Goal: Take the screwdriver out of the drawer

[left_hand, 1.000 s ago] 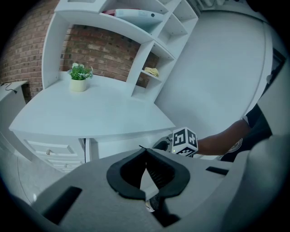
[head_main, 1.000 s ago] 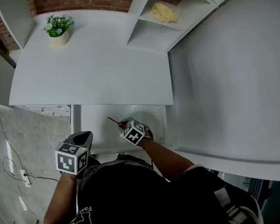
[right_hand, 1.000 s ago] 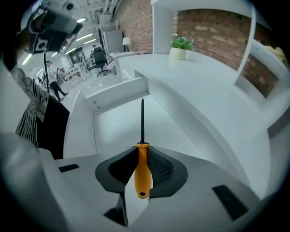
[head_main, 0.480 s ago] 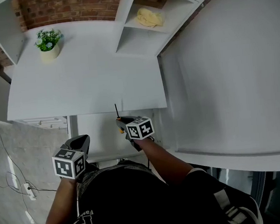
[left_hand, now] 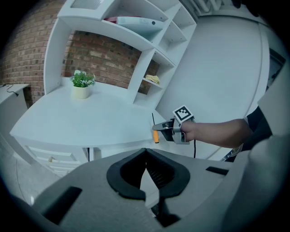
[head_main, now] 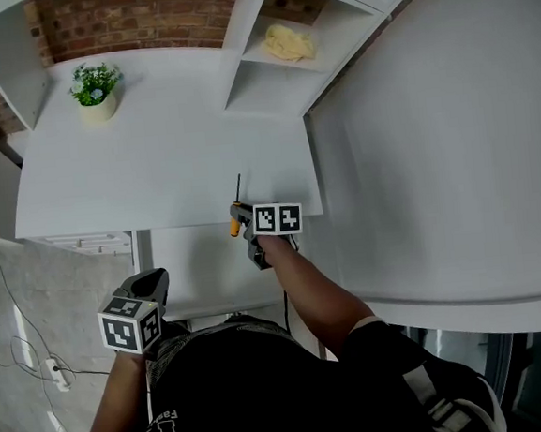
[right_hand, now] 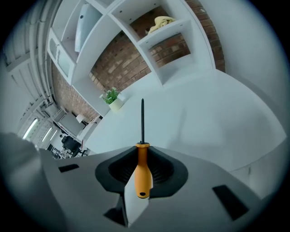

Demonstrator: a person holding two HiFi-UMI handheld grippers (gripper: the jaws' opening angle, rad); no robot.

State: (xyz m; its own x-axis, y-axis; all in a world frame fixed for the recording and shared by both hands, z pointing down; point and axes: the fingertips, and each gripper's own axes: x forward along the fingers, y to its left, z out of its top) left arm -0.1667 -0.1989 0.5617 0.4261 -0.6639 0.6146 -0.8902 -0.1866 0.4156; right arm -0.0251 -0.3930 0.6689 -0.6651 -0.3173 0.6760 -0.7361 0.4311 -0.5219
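- Right gripper [head_main: 244, 225] clamped the screwdriver [right_hand: 142, 174] by its orange handle, shaft over the desk [head_main: 152, 155] edge.
- Left gripper [left_hand: 146, 177] had its jaws together, empty, beside the drawer [head_main: 196, 273].

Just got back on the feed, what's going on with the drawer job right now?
The person's right tool is shut on the handle of the orange-handled screwdriver with a thin black shaft. It holds the screwdriver at the front edge of the white desk top, shaft pointing away from the person. The white drawer below stands open. The left tool hangs low at the drawer's left front corner, jaws close together with nothing between them.
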